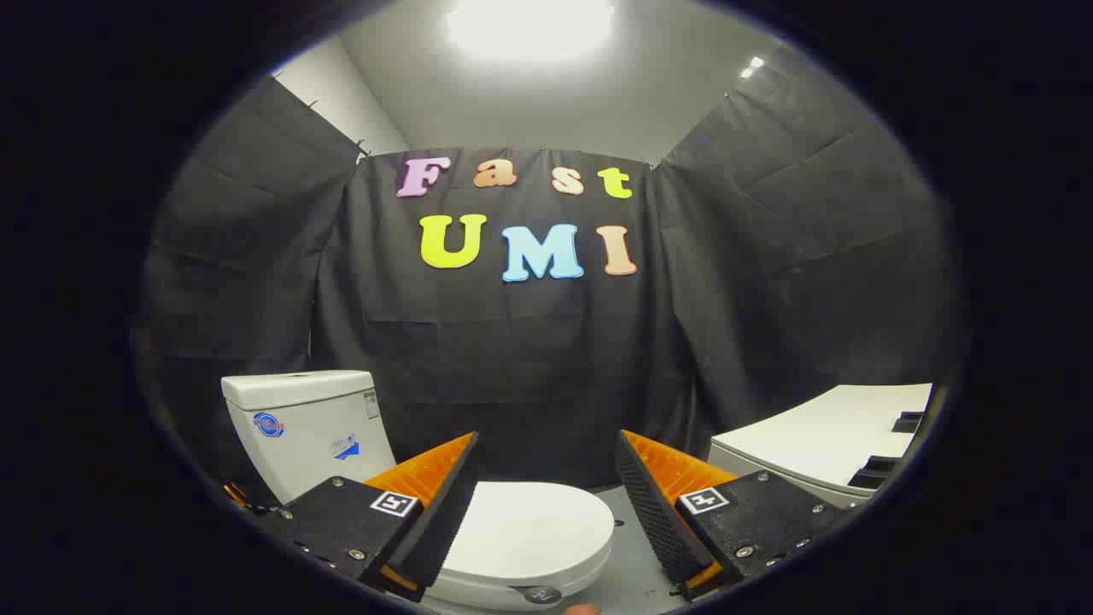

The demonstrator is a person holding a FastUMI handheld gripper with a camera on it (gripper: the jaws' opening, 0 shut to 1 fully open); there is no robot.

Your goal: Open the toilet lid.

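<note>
below and just ahead of the fingers, a white toilet lid (534, 525) is seen lying flat and closed on its bowl. its long axis runs from the tank (299, 427), which stands behind it and off to the gripper's left, toward the rounded front edge nearest the camera. the lid is placed slightly to the left of the middle of the gap, with its left side hidden behind the left finger. the gripper (546, 500) is held wide open, nothing is gripped, and neither finger is touching the lid. the front rim appears to be the part to be caught from beneath, so a drop downward and forward is judged to be needed. a small dark tab (540, 594) is seen at the lid's front edge. on the tank, a round blue logo and a couple of small stickers are visible, too small to be read. a white cabinet (820, 440) stands well apart on the right.
</note>
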